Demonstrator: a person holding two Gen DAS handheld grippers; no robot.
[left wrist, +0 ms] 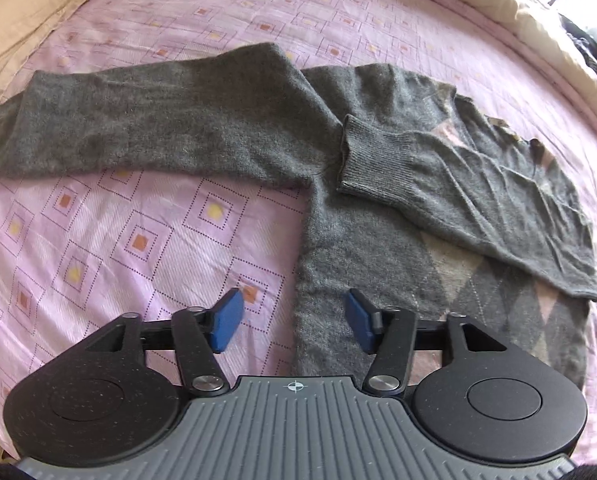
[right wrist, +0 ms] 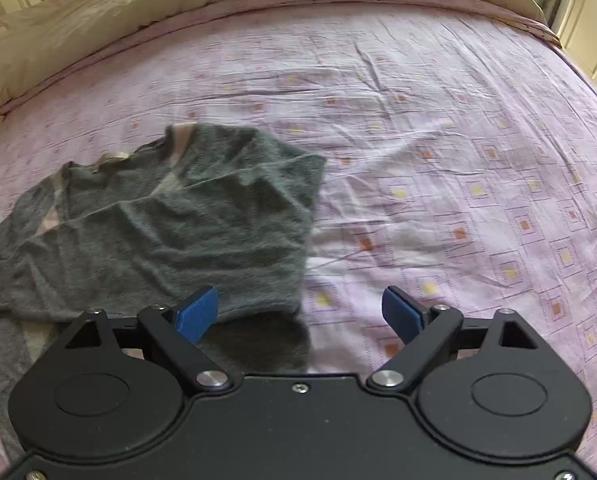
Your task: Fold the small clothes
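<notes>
Both claws are hanging open over the bed, gripping nothing. Left claw (left wrist: pixel 294 322) is standing moderately wide, its blue pads straddling the left side edge of the grey sweater (left wrist: pixel 378 184) without pressing it; right claw (right wrist: pixel 300 314) is spread about as wide as it goes, its left pad over the sweater's right edge and its right pad over bare pink bedsheet (right wrist: pixel 458 160).

The sweater is lying flat on the sheet ahead of and partly beneath both claws. Its body is running away from the left claw, hem nearest, neckline farthest. The right side and its sleeve cuff (left wrist: pixel 352 156) are already lying folded across the chest, ahead and to the right of the left claw. The other sleeve (left wrist: pixel 138 120) is stretching out unfolded, its long axis running crosswise, ahead and far to the left of the left claw.

That outstretched sleeve is probably the next thing to fold, and the left claw is clearly the nearer one; the right claw is sitting on the opposite, already folded side. A reach forward and leftward toward the sleeve's far end seems called for.

Both claws are pointing steeply downward at the bed, tilted slightly forward, hovering above the fabric rather than resting on it.
</notes>
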